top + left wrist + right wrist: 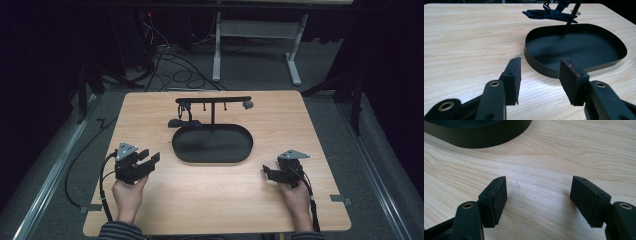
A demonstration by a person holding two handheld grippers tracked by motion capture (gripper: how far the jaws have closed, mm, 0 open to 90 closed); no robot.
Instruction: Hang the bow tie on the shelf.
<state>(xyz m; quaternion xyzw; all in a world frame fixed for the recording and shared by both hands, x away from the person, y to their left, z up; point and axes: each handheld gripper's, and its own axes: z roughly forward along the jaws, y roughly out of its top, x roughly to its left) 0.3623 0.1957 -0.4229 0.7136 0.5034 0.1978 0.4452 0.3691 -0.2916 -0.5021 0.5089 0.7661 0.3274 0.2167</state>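
A black oval tray (215, 146) lies mid-table with a thin T-shaped rack (212, 99) rising from its far edge. A dark, floppy item (178, 122) hangs from the rack's left end and rests on the wood; it also appears in the left gripper view (549, 13). My left gripper (150, 156) sits left of the tray, jaws open and empty, pointing at the tray wall (541, 67). My right gripper (268, 172) sits right of the tray, open and empty, low over the wood. Its own view (537, 182) has the tray wall (479, 140) ahead.
The wooden table (280, 125) has bare surface all around the tray. A small grey piece (247, 104) hangs at the rack's right end. Cables and a metal frame (217, 45) lie on the floor beyond the far edge.
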